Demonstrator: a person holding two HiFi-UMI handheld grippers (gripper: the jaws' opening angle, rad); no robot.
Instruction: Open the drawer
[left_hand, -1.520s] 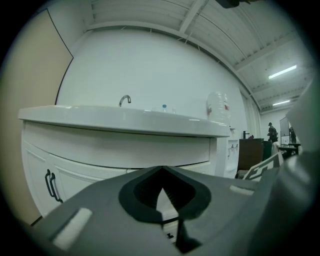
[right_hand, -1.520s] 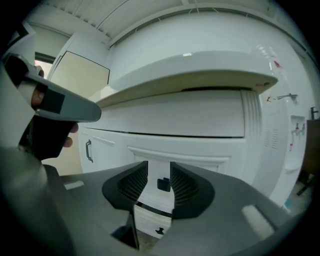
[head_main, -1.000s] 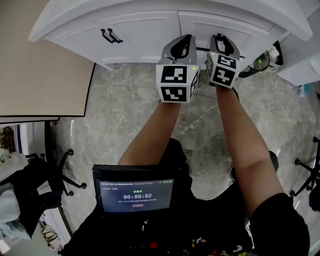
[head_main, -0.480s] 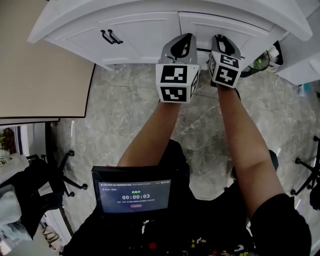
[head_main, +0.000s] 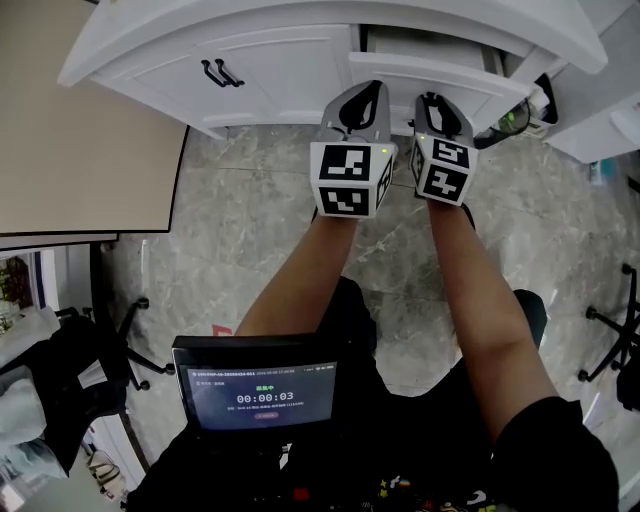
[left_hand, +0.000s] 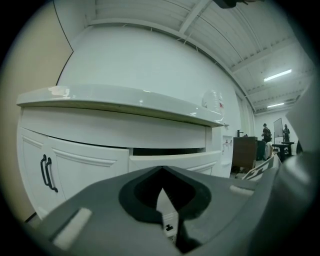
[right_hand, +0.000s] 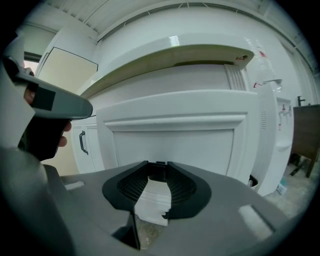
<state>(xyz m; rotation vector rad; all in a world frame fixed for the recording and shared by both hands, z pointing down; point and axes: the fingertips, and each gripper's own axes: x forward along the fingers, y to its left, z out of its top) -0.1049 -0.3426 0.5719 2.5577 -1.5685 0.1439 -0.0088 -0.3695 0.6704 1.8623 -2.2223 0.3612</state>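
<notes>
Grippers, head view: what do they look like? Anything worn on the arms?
Both the left gripper and right gripper have grey moulded bodies, each carrying a white cube with black square markers. Claw pads are black and ribbed. Forearms are bare; a black short sleeve shows on the right arm.

The only print that can be read is the timer 00:00:03, in white digits on the dark screen, well behind the fingers at the person's waist. A green line above the digits and the small lines around them are too small to read. Just behind the fingers, the left cube and right cube bear black-and-white square markers without letters.
</notes>
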